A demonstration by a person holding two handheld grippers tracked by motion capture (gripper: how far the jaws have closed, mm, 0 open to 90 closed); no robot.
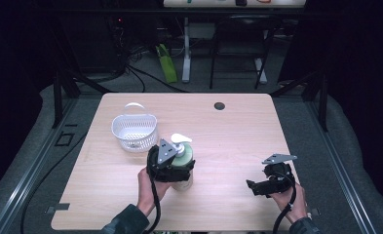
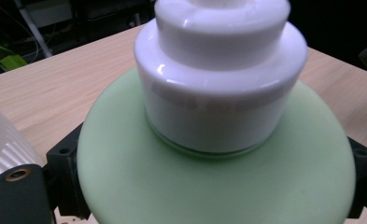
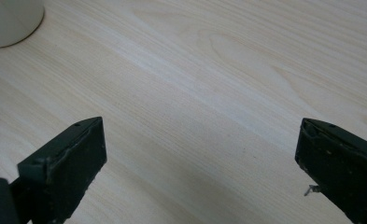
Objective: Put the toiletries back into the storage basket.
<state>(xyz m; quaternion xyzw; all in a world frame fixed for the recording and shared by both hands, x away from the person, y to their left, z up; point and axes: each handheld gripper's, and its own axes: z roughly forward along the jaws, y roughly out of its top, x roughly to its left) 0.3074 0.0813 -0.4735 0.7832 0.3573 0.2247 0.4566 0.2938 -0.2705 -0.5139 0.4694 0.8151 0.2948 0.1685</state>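
One pale green pump bottle [image 1: 183,158], one white slotted basket [image 1: 134,130], two handheld tools, left tool [image 1: 172,168], right tool [image 1: 257,186], one wooden bench [image 1: 238,141]

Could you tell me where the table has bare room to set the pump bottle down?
Bare wood lies between the pump bottle and the right gripper, and beyond toward the round hole. It's crowded by the white basket and left gripper.

1. No readable text, label, brand, number or sign is found in any view.
2. The pump bottle [image 1: 182,155] is seen with a plain green shoulder and a plain white collar; nothing is printed there.
3. The white basket [image 1: 134,130] is unmarked.
4. The wooden surface [image 1: 228,141] is unmarked.
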